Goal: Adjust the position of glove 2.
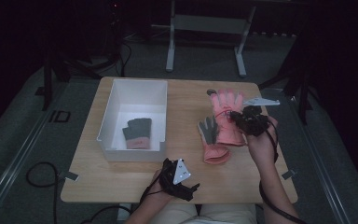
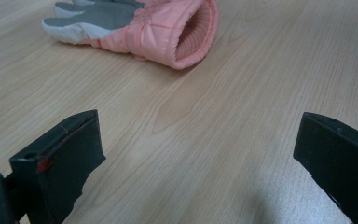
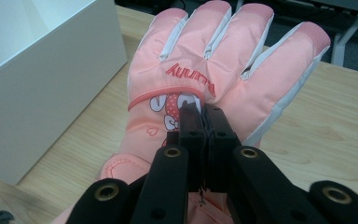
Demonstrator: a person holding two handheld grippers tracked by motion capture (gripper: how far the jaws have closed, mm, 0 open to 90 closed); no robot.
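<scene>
Bench (image 1: 121,179): the white bin (image 1: 106,119) near its left edge already holds one glove. Your right hand-held gripper (image 1: 235,115) is clamped on the back of the pink glove (image 1: 227,116) near the right edge, fingers pointing to the far edge, long axis near-to-far. Judged step: lift and carry; next, clear the bin wall. Your left hand-held gripper (image 1: 193,190) waits wide and empty at the near edge.

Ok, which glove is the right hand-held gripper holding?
On the wooden table, right of the white bin, lie two pink gloves. It is the farther glove, back up with cartoon print; the nearer glove shows a grey palm.
</scene>
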